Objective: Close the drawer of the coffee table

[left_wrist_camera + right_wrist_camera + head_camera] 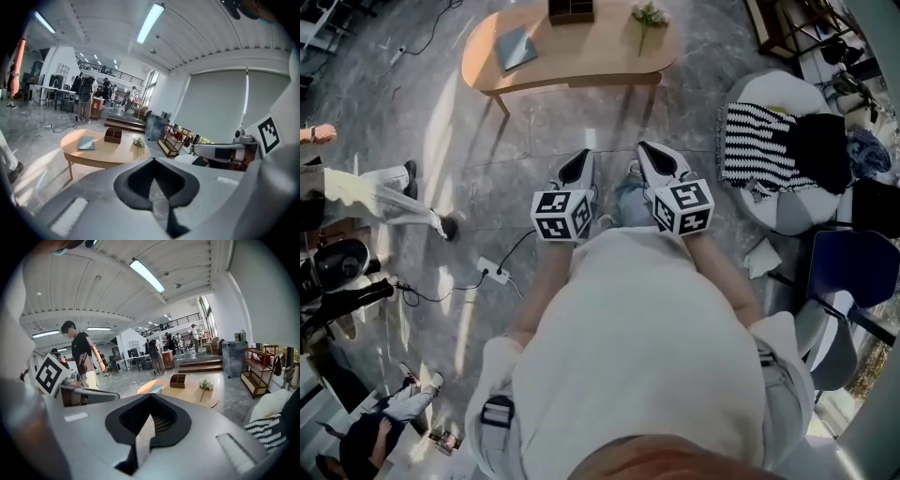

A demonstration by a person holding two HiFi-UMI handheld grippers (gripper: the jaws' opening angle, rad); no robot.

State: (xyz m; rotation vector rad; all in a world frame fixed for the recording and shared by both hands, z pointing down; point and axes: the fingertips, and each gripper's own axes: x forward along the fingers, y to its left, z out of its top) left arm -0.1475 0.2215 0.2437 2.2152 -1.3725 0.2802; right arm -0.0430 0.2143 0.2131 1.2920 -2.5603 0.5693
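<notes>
L gripper (578, 167) & R gripper (659, 159) jaws closed, empty; wood coffee table (591, 56) ahead on grey marble floor (534, 131)

No writing to read here.
Only black-and-white square markers (562, 214) show, on the left gripper (577, 164) and the right gripper (654, 155): patterns, not letters or numbers.

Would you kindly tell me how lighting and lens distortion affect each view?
Head view: sunlight streaks glare on the glossy grey floor beside the oval wooden coffee table. Left gripper view: fisheye bows straight lines, corners black, long ceiling lamp overexposed. Right gripper view: same bowing, black corners.
</notes>
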